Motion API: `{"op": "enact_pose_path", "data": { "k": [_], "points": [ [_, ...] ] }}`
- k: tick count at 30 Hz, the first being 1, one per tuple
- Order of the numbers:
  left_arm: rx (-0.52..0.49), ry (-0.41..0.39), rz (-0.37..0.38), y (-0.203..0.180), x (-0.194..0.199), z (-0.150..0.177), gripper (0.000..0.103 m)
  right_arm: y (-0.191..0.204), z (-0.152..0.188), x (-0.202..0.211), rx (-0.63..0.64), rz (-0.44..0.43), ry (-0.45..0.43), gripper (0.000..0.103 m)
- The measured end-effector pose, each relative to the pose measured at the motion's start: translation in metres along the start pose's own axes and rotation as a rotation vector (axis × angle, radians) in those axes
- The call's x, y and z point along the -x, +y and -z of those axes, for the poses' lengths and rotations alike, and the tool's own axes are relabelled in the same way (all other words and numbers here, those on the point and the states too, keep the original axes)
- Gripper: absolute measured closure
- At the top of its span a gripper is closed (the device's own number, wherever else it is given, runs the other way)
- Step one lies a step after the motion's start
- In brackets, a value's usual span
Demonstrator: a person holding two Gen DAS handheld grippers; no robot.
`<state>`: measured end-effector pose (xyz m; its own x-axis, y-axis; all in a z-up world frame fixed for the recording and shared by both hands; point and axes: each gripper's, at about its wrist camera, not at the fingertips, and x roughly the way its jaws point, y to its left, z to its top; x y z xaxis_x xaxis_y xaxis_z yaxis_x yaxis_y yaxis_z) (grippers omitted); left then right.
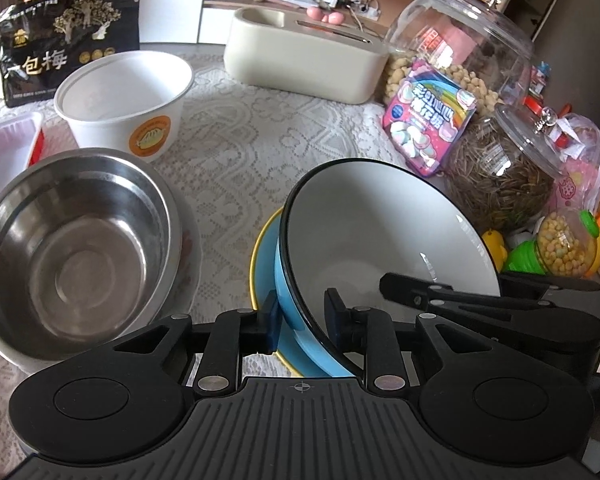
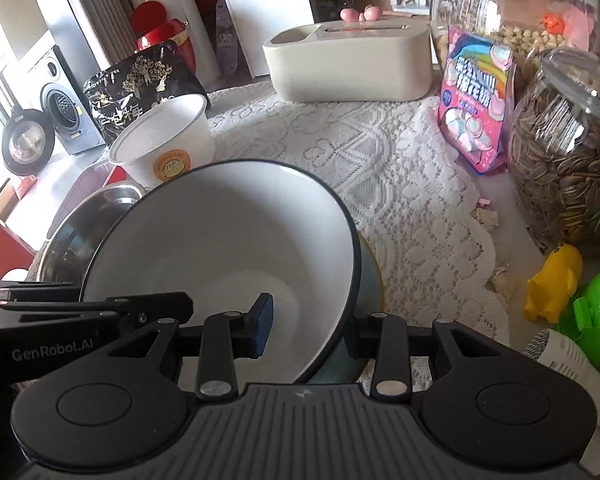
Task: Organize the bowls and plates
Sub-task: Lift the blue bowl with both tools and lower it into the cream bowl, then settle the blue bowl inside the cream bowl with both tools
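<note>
A blue bowl (image 1: 380, 232) with a white inside and a black rim is tilted over a blue plate (image 1: 266, 248) with a yellow rim. My left gripper (image 1: 300, 320) is shut on the bowl's near left rim. My right gripper (image 2: 308, 332) is shut on the same bowl (image 2: 220, 240) at its near right rim, one finger inside and one outside. A steel bowl (image 1: 72, 248) sits to the left on a patterned plate (image 1: 188, 264). A white paper bowl (image 1: 124, 96) stands behind it.
A lace cloth (image 1: 260, 140) covers the table. A cream box (image 1: 300, 60) stands at the back. Glass jars (image 1: 500, 168) and a pink sweets bag (image 1: 428, 120) crowd the right side, with small toys (image 2: 556, 280). A black bag (image 1: 68, 40) and a plastic tray (image 1: 8, 144) are left.
</note>
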<state>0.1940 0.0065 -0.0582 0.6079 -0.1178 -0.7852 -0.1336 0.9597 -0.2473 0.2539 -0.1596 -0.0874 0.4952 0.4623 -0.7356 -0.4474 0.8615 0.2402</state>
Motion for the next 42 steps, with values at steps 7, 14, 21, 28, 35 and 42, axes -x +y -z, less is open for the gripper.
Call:
{"op": "enact_pose_path", "data": {
  "k": [7,14,21,28,35,42],
  "points": [
    [-0.002,-0.006,0.0,0.0,0.002,0.001,0.076,-0.001,0.0,0.0,-0.002,-0.001,-0.007,0.066],
    [-0.008,-0.007,-0.004,-0.002,0.003,0.003,0.075,-0.004,-0.001,0.0,-0.009,-0.013,-0.014,0.066],
    [-0.002,-0.005,-0.001,0.0,0.004,0.003,0.076,-0.009,0.0,0.003,-0.03,-0.035,-0.022,0.066],
    [0.009,-0.002,0.002,0.002,0.005,0.003,0.076,-0.008,0.001,0.009,-0.023,-0.03,-0.049,0.065],
    [0.004,-0.007,-0.005,0.0,0.007,0.003,0.075,-0.009,0.0,0.011,-0.023,-0.03,-0.055,0.065],
    [-0.011,-0.039,-0.027,-0.002,0.015,0.002,0.074,-0.009,0.0,0.011,-0.022,-0.029,-0.061,0.065]
  ]
}}
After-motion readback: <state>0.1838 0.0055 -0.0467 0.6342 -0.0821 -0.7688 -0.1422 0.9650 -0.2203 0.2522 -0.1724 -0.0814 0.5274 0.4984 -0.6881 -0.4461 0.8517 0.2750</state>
